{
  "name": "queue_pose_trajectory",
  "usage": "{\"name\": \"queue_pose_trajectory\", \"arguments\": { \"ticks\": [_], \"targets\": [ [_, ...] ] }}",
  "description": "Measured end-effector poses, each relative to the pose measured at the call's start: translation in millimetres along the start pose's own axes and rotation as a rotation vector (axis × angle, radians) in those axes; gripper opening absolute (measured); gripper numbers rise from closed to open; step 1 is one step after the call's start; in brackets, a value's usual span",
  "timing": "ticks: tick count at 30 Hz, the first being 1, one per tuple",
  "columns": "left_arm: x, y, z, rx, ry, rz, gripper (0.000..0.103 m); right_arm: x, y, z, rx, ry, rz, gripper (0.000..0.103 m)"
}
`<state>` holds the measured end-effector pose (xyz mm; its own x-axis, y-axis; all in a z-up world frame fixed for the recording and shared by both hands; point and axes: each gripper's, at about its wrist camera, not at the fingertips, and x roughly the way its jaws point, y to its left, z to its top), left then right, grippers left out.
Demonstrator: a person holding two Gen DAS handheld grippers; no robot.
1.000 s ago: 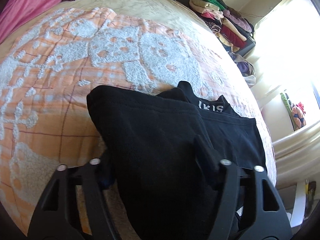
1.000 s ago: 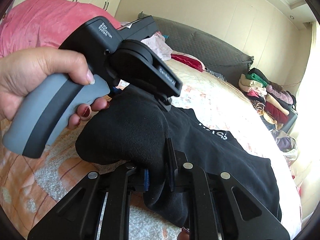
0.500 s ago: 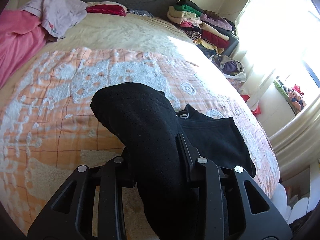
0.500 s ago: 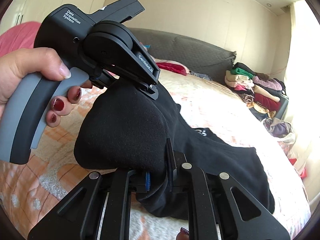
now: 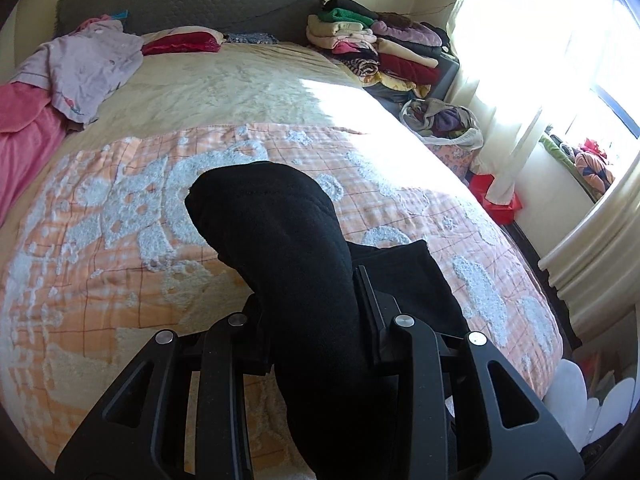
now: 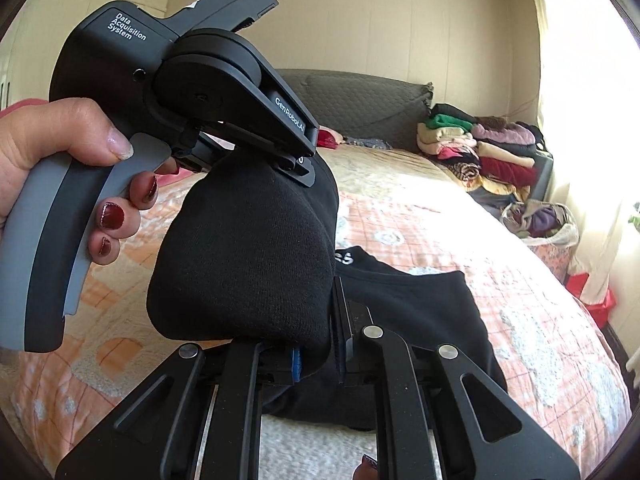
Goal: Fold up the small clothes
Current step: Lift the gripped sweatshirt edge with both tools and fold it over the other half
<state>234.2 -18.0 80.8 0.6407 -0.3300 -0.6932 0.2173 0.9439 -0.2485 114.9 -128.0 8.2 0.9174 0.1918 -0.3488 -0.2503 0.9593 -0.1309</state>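
Observation:
A small black garment [image 5: 288, 248] with white lettering on its waistband [image 6: 344, 258] is lifted at one end off the orange patterned bedspread [image 5: 120, 264]. My left gripper [image 5: 316, 320] is shut on a thick fold of it. My right gripper [image 6: 318, 354] is shut on another fold of the same black garment [image 6: 248, 256]. In the right wrist view a hand [image 6: 60, 152] holds the left gripper's handle [image 6: 48, 248] just above the raised cloth. The rest of the garment trails down onto the bed at the right [image 6: 420, 304].
A stack of folded clothes [image 5: 376, 48] sits at the bed's far right corner, with a bag of laundry [image 5: 444, 124] below it. A lilac garment [image 5: 80, 68] and pink cloth [image 5: 24, 136] lie at the far left. A bright curtained window [image 5: 540, 60] is on the right.
The left jaws have shut on the black cloth, which lay loosely between them a second ago. Both grippers have risen, lifting the fold off the bed; more headboard and wall show now.

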Motion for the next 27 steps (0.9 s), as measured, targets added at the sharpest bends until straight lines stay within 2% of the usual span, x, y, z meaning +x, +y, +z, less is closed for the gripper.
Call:
{"name": "queue_pose_trajectory", "arguments": {
  "ticks": [14, 27],
  "targets": [
    [27.5, -39.8, -1.7, 0.019, 0.034, 0.016, 0.024, 2.9, -33.9, -15.6, 0.126, 0.035, 0.003, 0.011],
    [67.3, -66.1, -8.0, 0.031, 0.088, 0.030, 0.029, 24.7, -70.0, -30.0, 0.284, 0.095, 0.040, 0.011]
  ]
}}
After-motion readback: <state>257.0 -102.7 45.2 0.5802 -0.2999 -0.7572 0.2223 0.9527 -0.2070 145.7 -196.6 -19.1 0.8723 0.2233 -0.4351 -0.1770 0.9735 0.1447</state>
